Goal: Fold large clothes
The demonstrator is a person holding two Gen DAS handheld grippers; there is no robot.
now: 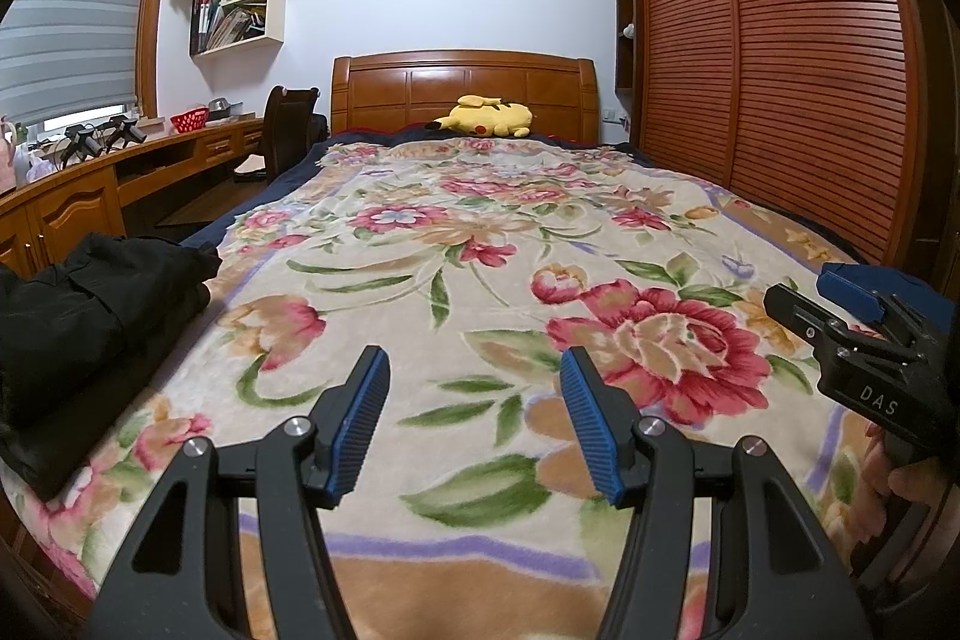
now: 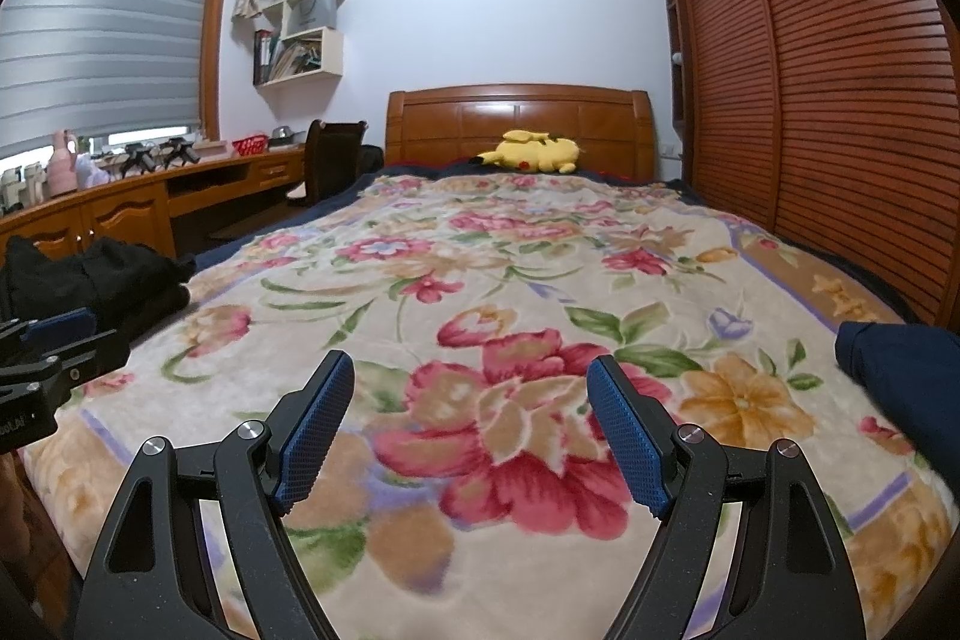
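Both hand-held grippers, left (image 1: 474, 418) and right (image 2: 471, 430), are hovering open and empty over the bed (image 1: 480, 232), leaving it free for folding, while black clothes (image 1: 90, 304) are lying at its left edge.

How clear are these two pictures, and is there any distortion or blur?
Left wrist view: sharp, though the fisheye bends the wardrobe slats and darkens the corners. Right wrist view: same bending and dark corners, and the near flowers on the blanket look soft. Both: even indoor light, no strong glare, only faint shadows.
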